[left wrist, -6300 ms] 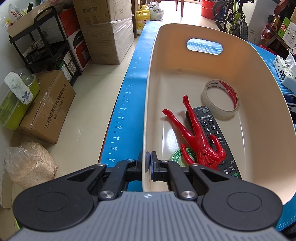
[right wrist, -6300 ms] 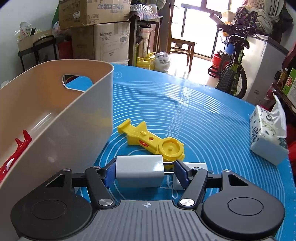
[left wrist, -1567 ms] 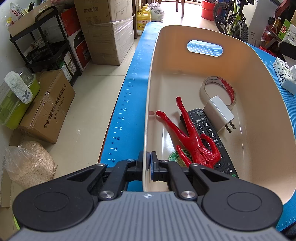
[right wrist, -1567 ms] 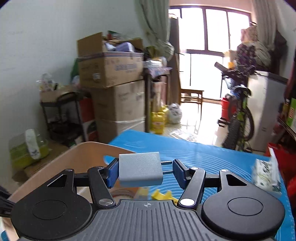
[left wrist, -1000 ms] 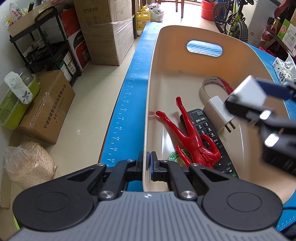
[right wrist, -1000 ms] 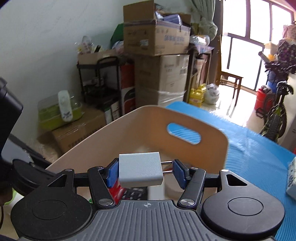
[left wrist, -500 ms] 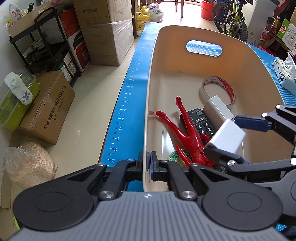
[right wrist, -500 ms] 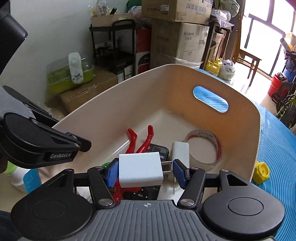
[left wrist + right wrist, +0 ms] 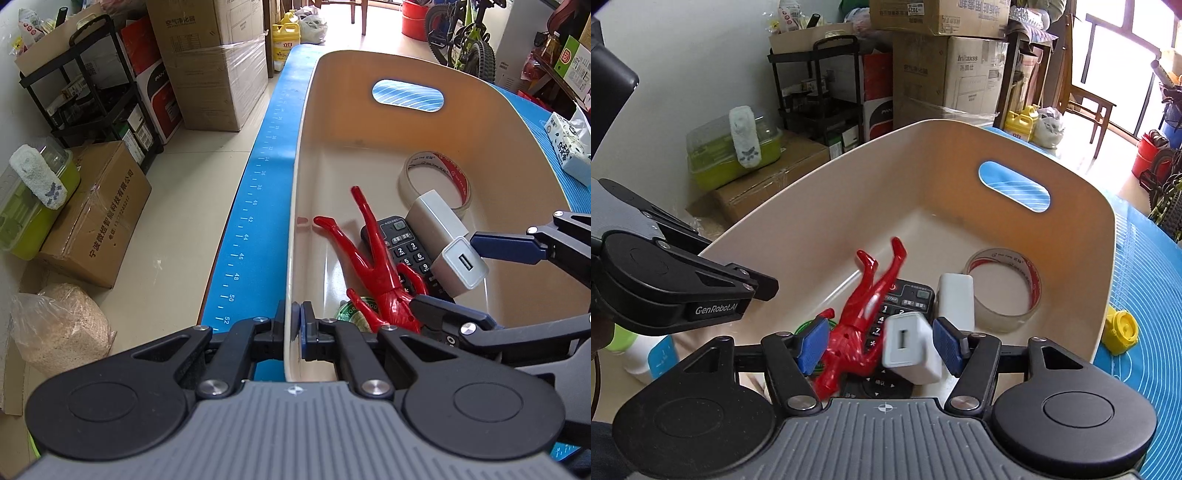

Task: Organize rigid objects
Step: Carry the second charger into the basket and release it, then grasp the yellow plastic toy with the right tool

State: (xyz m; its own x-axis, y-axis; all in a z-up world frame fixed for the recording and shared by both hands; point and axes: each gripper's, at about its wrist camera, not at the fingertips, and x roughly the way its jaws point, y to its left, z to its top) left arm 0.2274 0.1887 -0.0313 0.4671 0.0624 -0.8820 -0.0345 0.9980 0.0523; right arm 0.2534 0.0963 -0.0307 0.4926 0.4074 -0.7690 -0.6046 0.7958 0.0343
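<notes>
My left gripper (image 9: 296, 325) is shut on the near rim of the beige bin (image 9: 369, 147). My right gripper (image 9: 882, 345) is open inside the bin, seen from the left wrist too (image 9: 476, 277). A white USB charger (image 9: 910, 352) has left its pads and tumbles between them, also in the left wrist view (image 9: 460, 267). In the bin lie a red figure (image 9: 373, 258), a black remote (image 9: 406, 251), a second white charger (image 9: 432, 216), a tape roll (image 9: 436, 181) and a green round thing (image 9: 356, 308).
The bin stands on a blue mat (image 9: 1145, 295). A yellow toy (image 9: 1119, 330) lies on the mat right of the bin. A tissue pack (image 9: 567, 147) sits beyond it. Cardboard boxes (image 9: 92, 221) and a black shelf (image 9: 92, 92) stand on the floor to the left.
My right gripper carried the white charger from the mat over into the bin, lowered it, then opened; the charger has dropped out of the pads. My left gripper kept its hold on the rim.
</notes>
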